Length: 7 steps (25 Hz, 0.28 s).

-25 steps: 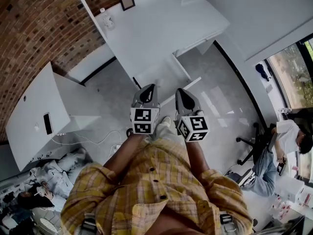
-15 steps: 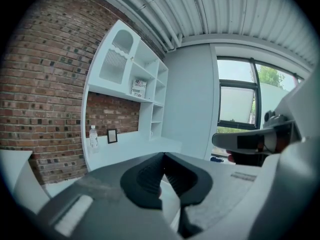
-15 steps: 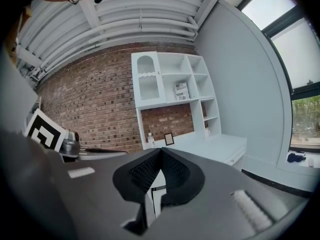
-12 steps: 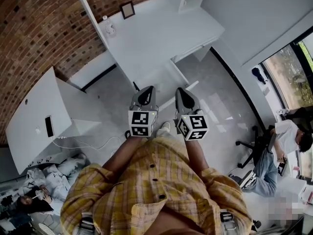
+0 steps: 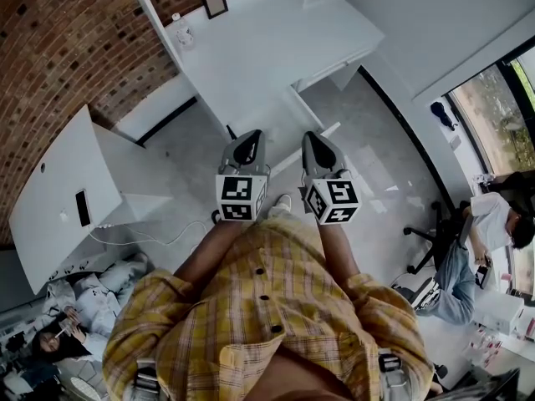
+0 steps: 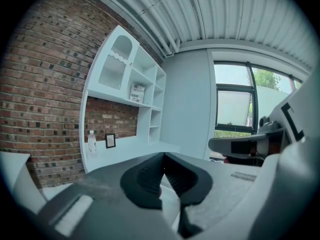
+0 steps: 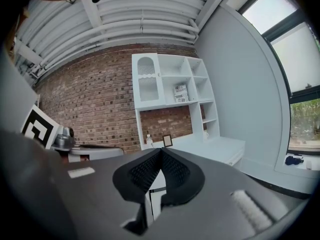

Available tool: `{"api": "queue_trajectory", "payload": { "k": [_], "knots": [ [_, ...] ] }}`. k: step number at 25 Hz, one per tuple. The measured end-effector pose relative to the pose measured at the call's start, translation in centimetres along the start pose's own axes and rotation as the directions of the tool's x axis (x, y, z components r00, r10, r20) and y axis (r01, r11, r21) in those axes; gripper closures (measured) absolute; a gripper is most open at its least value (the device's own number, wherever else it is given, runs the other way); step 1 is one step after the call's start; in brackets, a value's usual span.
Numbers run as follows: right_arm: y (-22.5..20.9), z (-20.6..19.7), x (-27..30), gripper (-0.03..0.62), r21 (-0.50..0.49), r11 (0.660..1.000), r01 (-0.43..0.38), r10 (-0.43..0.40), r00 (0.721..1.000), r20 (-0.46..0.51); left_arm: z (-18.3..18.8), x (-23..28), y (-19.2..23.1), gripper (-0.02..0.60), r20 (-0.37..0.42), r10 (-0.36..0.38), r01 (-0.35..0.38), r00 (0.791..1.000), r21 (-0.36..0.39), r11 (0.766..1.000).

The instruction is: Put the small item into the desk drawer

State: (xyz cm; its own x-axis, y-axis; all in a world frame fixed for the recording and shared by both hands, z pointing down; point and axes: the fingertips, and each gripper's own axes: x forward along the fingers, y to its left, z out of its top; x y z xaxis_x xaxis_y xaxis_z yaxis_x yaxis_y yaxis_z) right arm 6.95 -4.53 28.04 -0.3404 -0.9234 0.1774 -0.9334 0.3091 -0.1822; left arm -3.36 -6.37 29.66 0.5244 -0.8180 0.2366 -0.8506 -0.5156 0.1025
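Viewed from above, a standing person holds the left gripper (image 5: 248, 146) and right gripper (image 5: 313, 145) clenched shut and empty, pointed at the white desk (image 5: 251, 53) well ahead, pickup apparently unstarted; the small item, likely the bottle (image 6: 91, 142), stands at its back left corner.

**Open floor ahead, desks on two sides**

The grey polished floor (image 5: 180, 161) gives free passage up to the long white desk (image 5: 259, 48) against the red brick wall (image 5: 67, 40). Only a clear plastic bottle (image 5: 176, 20) and a small dark picture frame (image 5: 216, 2) occupy that desk's far left corner. A second white desk (image 5: 58, 182) closes the left side, with white cables (image 5: 159, 242) trailing on the floor beside it. A black office chair (image 5: 426, 245) stands well apart at right.
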Motion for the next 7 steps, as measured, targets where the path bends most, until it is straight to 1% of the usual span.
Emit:
{"api": "queue_trajectory", "payload": {
  "k": [7],
  "knots": [
    [-0.41, 0.04, -0.02, 0.599, -0.005, 1.000, 0.009, -0.009, 1.000, 0.005, -0.14, -0.05, -0.03, 0.581, 0.009, -0.013, 0.013, 1.000, -0.005, 1.000]
  ]
}}
